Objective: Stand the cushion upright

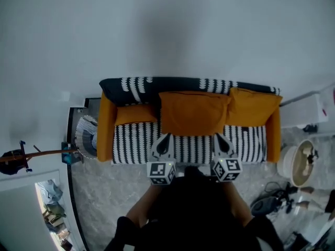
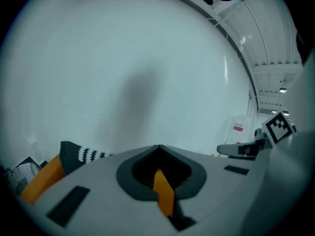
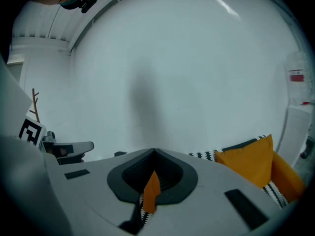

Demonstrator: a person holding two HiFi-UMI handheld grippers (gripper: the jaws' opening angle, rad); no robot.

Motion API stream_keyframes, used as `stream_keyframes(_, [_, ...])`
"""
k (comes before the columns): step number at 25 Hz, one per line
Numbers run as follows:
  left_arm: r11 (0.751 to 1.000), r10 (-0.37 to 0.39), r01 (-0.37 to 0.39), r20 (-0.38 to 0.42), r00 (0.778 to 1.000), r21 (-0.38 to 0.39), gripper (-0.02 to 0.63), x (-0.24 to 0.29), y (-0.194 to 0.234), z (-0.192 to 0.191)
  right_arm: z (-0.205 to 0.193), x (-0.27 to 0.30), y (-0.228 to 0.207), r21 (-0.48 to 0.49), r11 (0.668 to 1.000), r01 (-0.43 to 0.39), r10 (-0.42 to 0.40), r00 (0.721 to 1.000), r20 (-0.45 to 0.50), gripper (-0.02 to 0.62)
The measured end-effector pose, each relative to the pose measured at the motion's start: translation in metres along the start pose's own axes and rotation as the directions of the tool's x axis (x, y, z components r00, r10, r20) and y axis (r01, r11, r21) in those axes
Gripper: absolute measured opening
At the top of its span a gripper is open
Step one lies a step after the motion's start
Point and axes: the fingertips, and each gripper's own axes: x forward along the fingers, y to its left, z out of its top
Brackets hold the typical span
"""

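Note:
A large orange cushion (image 1: 192, 113) stands upright in the middle of the black-and-white patterned sofa (image 1: 131, 140), leaning on the backrest. My left gripper (image 1: 165, 137) is shut on its lower left edge, and my right gripper (image 1: 220, 137) is shut on its lower right edge. In the left gripper view a strip of orange fabric (image 2: 163, 191) is pinched in the shut jaws. The right gripper view shows the same, with orange fabric (image 3: 149, 191) caught between the jaws. Both gripper views look over the sofa at the white wall.
A smaller orange cushion (image 1: 135, 114) lies at the sofa's left and another (image 1: 254, 107) leans at its right. A round side table (image 1: 86, 136) and a stringed instrument (image 1: 31, 156) stand left. A white tub (image 1: 301, 163) and cables (image 1: 272, 200) are on the floor right.

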Motion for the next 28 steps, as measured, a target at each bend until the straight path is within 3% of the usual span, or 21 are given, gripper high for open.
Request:
stream_keyframes(4, [1.0,-0.004,0.004,0.012,1.0,-0.025,-0.003,0.0,-0.004,0.005,0.007,-0.009,0.003,-0.013,1.0,0.002,-0.002,1.0,0.017,-0.005])
stream_keyframes(15, [0.999,-0.028,0.027,0.084,0.996,0.021,-0.003,-0.003,-0.014,0.034,0.023,-0.023,0.004,-0.024,1.0,-0.015,0.016,0.997,0.074,-0.005])
stream_keyframes(28, [0.999,-0.047,0.046,0.07,0.996,0.013,-0.003,-0.004,-0.026,0.027,0.017,-0.037,-0.001,-0.034,0.999,0.006,-0.004,0.998,0.068,-0.006])
